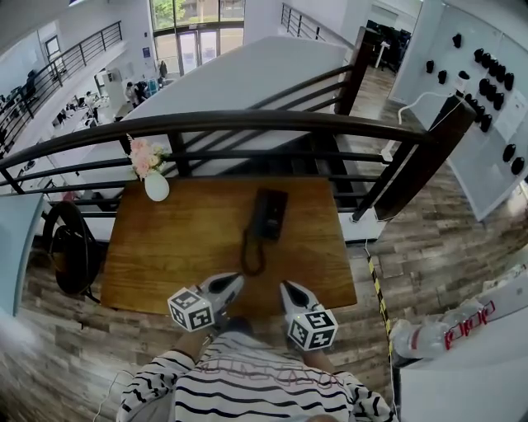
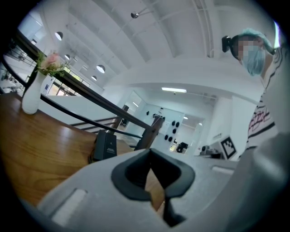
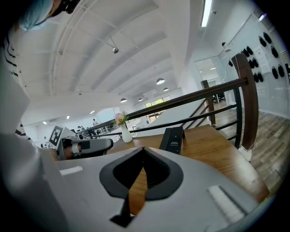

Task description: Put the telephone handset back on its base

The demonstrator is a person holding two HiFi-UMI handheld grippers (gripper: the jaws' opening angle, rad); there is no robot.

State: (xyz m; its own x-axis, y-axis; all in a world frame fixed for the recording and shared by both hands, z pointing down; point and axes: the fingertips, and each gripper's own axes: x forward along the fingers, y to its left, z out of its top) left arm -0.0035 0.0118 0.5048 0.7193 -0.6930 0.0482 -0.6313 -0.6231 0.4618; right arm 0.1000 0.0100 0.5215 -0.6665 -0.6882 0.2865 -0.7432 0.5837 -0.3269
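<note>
Wooden bench (image 1: 173, 255) below me: my left tongs (image 1: 235, 282) and right tongs (image 1: 286, 288) hung closed and empty over its near edge. Farther on sat the black telephone (image 1: 268, 214), its cord (image 1: 250, 257) looping toward me; a flower vase (image 1: 156, 186) stood far left.

wooden table (image 1: 165, 264) against a dark railing (image 1: 247, 122), wood-plank floor (image 1: 437, 239), white wall panel (image 1: 462, 124) with black knobs at right, glass doors (image 1: 194, 41) far back, bright ceiling strip light (image 3: 206, 13).

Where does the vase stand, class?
In the head view, the vase stands at the far left corner of the table, beside the railing, left of the telephone.
</note>
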